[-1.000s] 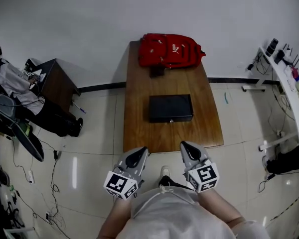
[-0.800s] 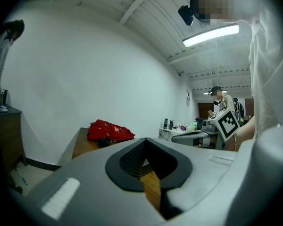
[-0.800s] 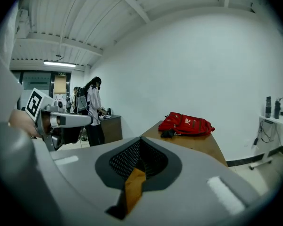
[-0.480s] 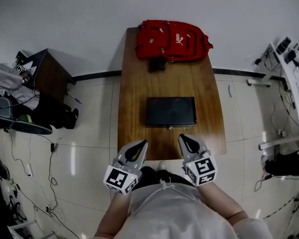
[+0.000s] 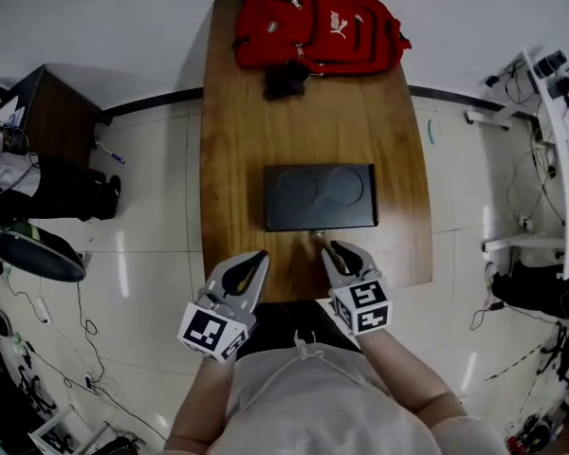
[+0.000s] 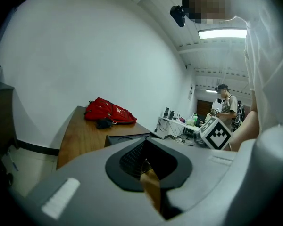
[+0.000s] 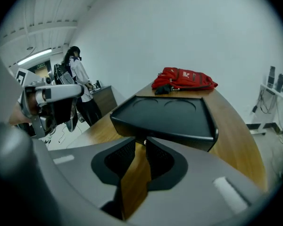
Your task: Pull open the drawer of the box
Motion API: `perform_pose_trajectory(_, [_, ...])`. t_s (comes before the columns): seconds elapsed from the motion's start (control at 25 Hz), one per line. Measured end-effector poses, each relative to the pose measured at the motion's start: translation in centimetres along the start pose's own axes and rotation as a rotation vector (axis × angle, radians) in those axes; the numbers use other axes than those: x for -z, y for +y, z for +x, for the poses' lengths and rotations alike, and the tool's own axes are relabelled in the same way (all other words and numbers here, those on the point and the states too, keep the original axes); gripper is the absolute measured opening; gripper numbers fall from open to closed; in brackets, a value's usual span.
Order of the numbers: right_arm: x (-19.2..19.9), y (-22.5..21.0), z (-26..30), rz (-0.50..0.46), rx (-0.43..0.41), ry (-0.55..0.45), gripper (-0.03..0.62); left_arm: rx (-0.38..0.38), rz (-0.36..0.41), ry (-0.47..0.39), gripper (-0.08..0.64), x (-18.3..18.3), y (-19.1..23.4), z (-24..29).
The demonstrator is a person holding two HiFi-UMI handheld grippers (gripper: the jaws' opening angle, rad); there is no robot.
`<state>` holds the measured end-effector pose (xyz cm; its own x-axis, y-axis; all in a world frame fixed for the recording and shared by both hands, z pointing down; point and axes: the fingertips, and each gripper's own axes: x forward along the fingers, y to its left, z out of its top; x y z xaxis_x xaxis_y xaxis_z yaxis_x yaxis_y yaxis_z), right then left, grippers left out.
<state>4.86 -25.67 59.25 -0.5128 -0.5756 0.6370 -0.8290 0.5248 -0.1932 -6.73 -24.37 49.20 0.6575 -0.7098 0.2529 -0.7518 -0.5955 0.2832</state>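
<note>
A flat black box (image 5: 321,197) lies in the middle of the wooden table (image 5: 228,159), its drawer front facing me with a small knob (image 5: 315,234). My right gripper (image 5: 330,248) is right at that front. In the right gripper view its jaws are opening, and the knob (image 7: 145,142) sits just at the tips of my right gripper (image 7: 140,144), with neither pad pressing on it. The box (image 7: 167,117) fills the view ahead. My left gripper (image 5: 256,258) hovers over the table's near edge, left of the box, and nothing is in it. My left gripper (image 6: 145,147) looks shut.
A red backpack (image 5: 318,27) and a small black pouch (image 5: 286,79) lie at the table's far end. A dark cabinet (image 5: 62,112) stands left, and a white desk with gear (image 5: 564,112) right. A person (image 7: 80,84) stands off to the left.
Both grippers have moved forward from beyond the table's near edge to over it. The right one has reached the box's front, and the box now looks closer and larger.
</note>
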Motion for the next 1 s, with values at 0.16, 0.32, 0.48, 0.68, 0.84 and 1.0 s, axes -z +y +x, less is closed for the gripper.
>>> perform_pose_trajectory(0.16, [1.3, -1.6, 2.5, 0.067, 0.047, 0.050, 0.110, 0.040, -0.022, 0.014, 0.006, 0.9, 0.2, 1.3])
perform_pose_trajectory(0.32, [2.1, -2.3, 3.8, 0.152, 0.062, 0.086, 0.110, 0.056, -0.049, 0.042, 0.006, 2.3, 0.7, 1.5])
perform_pose_trajectory(0.48, [2.5, -2.1, 4.7, 0.182, 0.045, 0.109, 0.099, 0.059, -0.064, 0.058, 0.006, 3.1, 1.4, 1.3])
perform_pose_trajectory(0.68, [2.6, -2.2, 5.1, 0.194, 0.046, 0.115, 0.078, 0.057, -0.071, 0.066, 0.006, 3.4, 2.0, 1.2])
perform_pose_trajectory(0.84, [2.5, -1.9, 5.1, 0.171, 0.038, 0.124, 0.074, 0.058, -0.079, 0.073, 0.006, 3.6, 2.0, 0.7])
perform_pose_trajectory(1.0, [2.9, -1.7, 4.8, 0.154, 0.035, 0.137, 0.072, 0.073, -0.078, 0.076, 0.006, 3.8, 1.3, 0.5])
